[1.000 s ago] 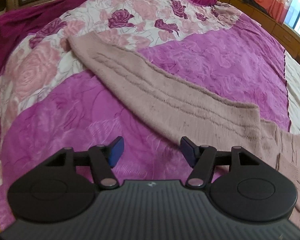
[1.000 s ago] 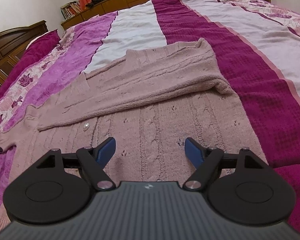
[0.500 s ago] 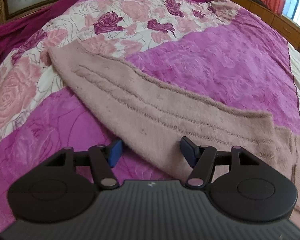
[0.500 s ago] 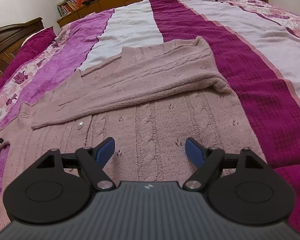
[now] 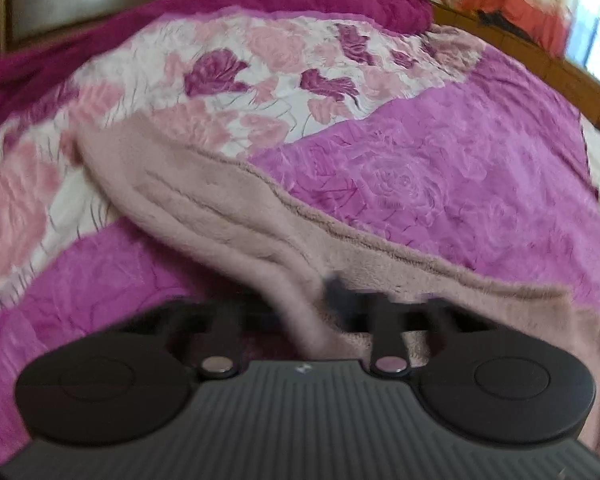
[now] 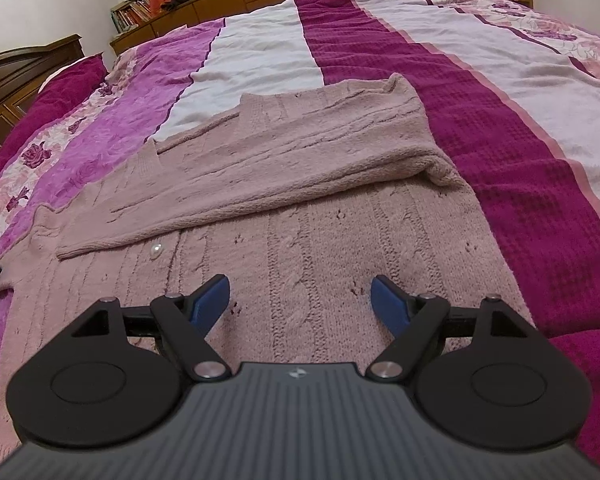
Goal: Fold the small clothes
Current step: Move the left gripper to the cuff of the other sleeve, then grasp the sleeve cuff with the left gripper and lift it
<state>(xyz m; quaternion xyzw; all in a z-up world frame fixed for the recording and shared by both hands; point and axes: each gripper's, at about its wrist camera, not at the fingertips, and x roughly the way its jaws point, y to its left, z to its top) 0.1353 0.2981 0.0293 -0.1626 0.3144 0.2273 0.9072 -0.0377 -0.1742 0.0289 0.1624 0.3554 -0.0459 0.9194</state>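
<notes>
Left wrist view, blurred: the left gripper (image 5: 306, 304) has closed on a raised fold of the sleeve (image 5: 204, 196). The sleeve runs away up-left across the bedspread (image 5: 460, 168).

Right wrist view: the right gripper (image 6: 300, 300) has its jaws spread wide, empty, low over the cardigan (image 6: 320, 248). The cardigan lies flat on the bedspread, its knit showing between the blue pads (image 6: 210, 298). One sleeve is folded across its chest beyond them.

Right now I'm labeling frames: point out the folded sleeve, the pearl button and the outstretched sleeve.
folded sleeve (image 6: 300, 160): right wrist view, mid-length of its knit.
pearl button (image 6: 156, 249): right wrist view, its face.
outstretched sleeve (image 5: 204, 196): left wrist view, upper middle of the fabric.
</notes>
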